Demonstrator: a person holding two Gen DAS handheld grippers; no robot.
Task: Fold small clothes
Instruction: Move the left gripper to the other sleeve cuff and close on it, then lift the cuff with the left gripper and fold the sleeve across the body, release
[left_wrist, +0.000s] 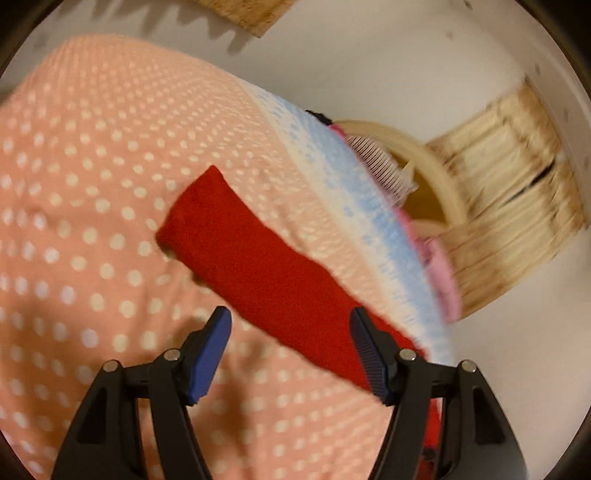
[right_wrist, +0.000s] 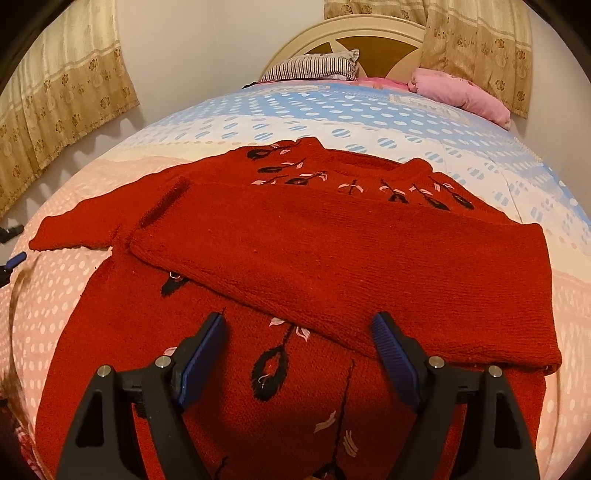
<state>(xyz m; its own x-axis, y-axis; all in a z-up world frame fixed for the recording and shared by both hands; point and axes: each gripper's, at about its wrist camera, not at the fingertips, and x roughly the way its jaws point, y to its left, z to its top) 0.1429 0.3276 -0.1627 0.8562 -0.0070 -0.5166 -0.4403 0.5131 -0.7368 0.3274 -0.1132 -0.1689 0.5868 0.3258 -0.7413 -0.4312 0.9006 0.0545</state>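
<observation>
Left wrist view: the left gripper (left_wrist: 290, 345) stands released, jaws wide apart, nothing clamped. A red sleeve (left_wrist: 255, 266) of the sweater lies flat on the pink dotted bedspread (left_wrist: 92, 206), passing under the right-hand finger; contact cannot be determined. The picture is motion-blurred; the headboard (left_wrist: 436, 173) is partly hidden.

Right wrist view: the right gripper (right_wrist: 299, 341) is likewise released, empty, above the red sweater (right_wrist: 332, 251), which lies spread on the bed with one sleeve folded across its body. The sweater's lower hem is cut off behind the gripper.
</observation>
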